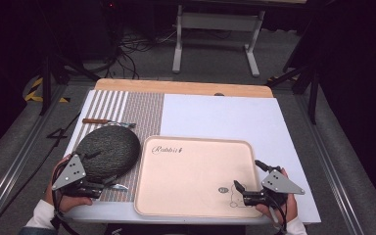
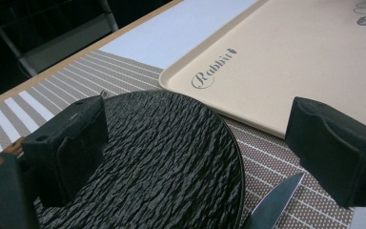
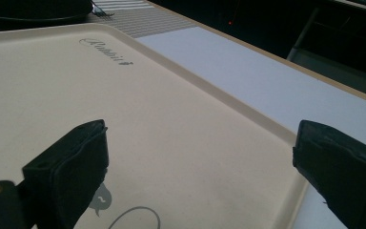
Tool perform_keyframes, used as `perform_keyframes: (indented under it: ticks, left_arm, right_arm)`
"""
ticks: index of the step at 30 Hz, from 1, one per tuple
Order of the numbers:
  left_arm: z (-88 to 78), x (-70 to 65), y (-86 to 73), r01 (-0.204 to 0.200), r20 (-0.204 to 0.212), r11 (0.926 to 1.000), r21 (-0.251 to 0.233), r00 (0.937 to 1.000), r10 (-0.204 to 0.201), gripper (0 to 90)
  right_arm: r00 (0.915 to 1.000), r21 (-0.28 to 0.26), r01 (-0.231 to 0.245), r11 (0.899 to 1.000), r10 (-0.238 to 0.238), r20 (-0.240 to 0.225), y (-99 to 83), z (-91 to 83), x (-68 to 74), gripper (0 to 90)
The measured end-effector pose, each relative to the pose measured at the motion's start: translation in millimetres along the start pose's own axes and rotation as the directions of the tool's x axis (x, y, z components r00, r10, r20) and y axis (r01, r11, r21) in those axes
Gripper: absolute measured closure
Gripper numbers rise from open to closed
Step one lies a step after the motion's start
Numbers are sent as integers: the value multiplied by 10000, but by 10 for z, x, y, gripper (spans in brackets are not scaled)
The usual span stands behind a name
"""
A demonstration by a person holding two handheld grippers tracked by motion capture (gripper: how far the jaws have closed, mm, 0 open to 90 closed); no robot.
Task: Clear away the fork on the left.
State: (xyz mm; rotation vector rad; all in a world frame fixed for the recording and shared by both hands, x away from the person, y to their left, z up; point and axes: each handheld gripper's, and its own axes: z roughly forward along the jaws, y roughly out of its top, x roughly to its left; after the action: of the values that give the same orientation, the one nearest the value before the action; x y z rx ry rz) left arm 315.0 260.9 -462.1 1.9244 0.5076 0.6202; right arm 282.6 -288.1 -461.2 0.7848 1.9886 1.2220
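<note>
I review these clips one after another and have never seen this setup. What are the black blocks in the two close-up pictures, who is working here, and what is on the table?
No robot here: a person sits at the table's near edge, holding a hand-held two-jaw gripper in each hand. The high view looks down from above; the left gripper is at its left, the right gripper at its right. Each close-up comes from a camera riding on one gripper, and the black blocks are that gripper's own jaws.

On the table lie a striped mat, a dark textured plate on it, and a beige tray printed "Rabbit". A fork lies beyond the plate and a knife beside its near edge.

Both grippers are open and hold nothing. The left one's jaws straddle the plate's near edge; the right one hovers over the tray's near right corner.
</note>
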Motion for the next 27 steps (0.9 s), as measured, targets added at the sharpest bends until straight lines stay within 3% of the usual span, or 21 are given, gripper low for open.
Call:
perform_keyframes:
  ticks: [7, 16, 23, 27]
  left_arm:
    - [4, 31, -15, 77, 164, 9995, 296, 9998, -82, 83]
    - [-50, 98, 13, 130, 267, 9994, 309, 9995, -138, 82]
    - [-98, 226, 66, 16, 263, 9988, 489, 9997, -29, 108]
    - [-94, 388, 87, 16, 156, 9979, 649, 9999, -26, 111]
  right_arm:
    - [9999, 43, -49, 10000, 49, 90, 11, -6, 2, 57]
    - [10000, 134, 17, 9999, -17, 23, 12, 17, 10, 57]
    - [10000, 148, -15, 9999, 15, -9, 15, 26, 14, 57]
    - [10000, 193, -21, 9998, 21, -17, 14, 38, 19, 57]
